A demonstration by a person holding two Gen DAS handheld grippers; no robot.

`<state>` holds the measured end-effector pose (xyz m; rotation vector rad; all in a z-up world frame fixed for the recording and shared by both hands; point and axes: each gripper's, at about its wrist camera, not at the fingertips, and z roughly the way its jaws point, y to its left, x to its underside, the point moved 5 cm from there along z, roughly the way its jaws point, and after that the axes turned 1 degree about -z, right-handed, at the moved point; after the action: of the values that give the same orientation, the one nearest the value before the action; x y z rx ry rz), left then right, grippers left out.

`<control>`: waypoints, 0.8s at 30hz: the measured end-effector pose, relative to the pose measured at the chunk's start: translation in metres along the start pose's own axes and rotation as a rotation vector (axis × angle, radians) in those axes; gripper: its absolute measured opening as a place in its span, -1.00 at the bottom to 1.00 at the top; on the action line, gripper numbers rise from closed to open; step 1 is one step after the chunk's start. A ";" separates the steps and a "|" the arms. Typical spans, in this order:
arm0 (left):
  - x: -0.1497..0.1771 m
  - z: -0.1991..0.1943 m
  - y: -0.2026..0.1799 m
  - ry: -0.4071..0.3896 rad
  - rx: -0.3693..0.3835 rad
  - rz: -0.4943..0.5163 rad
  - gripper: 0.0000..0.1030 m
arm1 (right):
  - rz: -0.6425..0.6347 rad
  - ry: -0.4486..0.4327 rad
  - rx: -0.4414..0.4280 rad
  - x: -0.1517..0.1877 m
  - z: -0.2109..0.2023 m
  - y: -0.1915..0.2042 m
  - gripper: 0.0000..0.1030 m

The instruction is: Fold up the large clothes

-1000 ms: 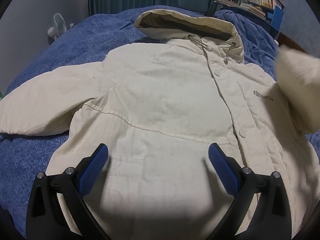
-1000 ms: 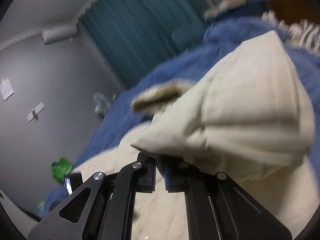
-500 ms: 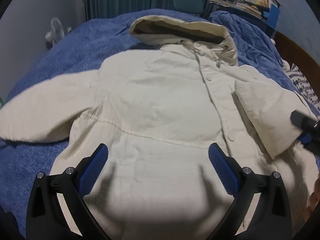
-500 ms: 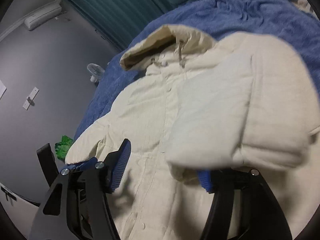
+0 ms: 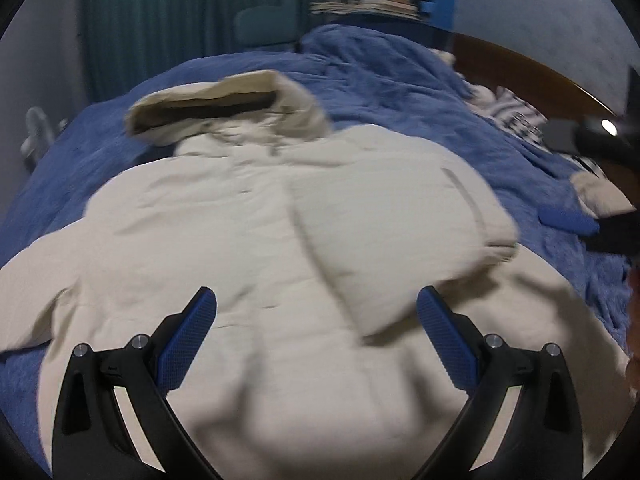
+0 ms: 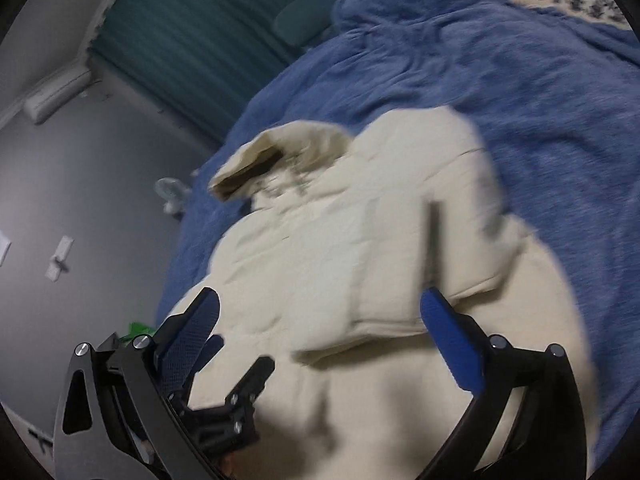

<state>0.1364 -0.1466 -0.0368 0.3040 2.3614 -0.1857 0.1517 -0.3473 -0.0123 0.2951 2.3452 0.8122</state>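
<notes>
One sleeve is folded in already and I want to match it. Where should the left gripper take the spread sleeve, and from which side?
Probably at the cuff end of the spread sleeve, coming in from the outer side over the blue blanket. It lies flat, stretched away from the jacket body, so its end is free to pinch and carry across. The left gripper is open and empty.

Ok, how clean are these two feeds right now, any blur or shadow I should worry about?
Left wrist view: jacket and shelf smeared by motion blur, left tongs sharp, a dark shadow low on the jacket. Right wrist view: tilted, fisheye-bent, folded sleeve blurred, right tongs crisp, jaws opening, nothing gripped.
</notes>
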 end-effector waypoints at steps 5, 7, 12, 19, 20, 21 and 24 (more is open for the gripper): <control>0.004 0.021 -0.044 0.042 0.051 0.076 0.86 | -0.042 -0.066 0.134 -0.018 -0.013 -0.024 0.88; 0.003 0.030 -0.061 0.056 0.025 0.144 0.86 | -0.049 -0.085 0.184 -0.024 -0.017 -0.034 0.88; 0.002 0.047 -0.068 0.047 -0.116 0.241 -0.58 | -0.023 -0.105 0.216 -0.030 -0.023 -0.049 0.89; -0.029 0.008 0.002 -0.072 -0.097 -0.020 -0.93 | -0.015 -0.074 0.225 -0.027 -0.013 -0.058 0.89; -0.031 0.003 0.012 -0.084 -0.099 -0.053 -0.93 | -0.012 -0.073 0.223 -0.027 -0.012 -0.058 0.89; -0.034 -0.002 0.027 -0.090 -0.092 -0.103 -0.93 | -0.013 -0.071 0.222 -0.026 -0.011 -0.058 0.89; -0.035 -0.008 0.054 -0.088 -0.068 -0.183 -0.94 | -0.038 -0.059 0.232 -0.024 -0.005 -0.055 0.88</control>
<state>0.1704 -0.0983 -0.0095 0.0457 2.3017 -0.2005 0.1663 -0.4021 -0.0313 0.3651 2.3831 0.5064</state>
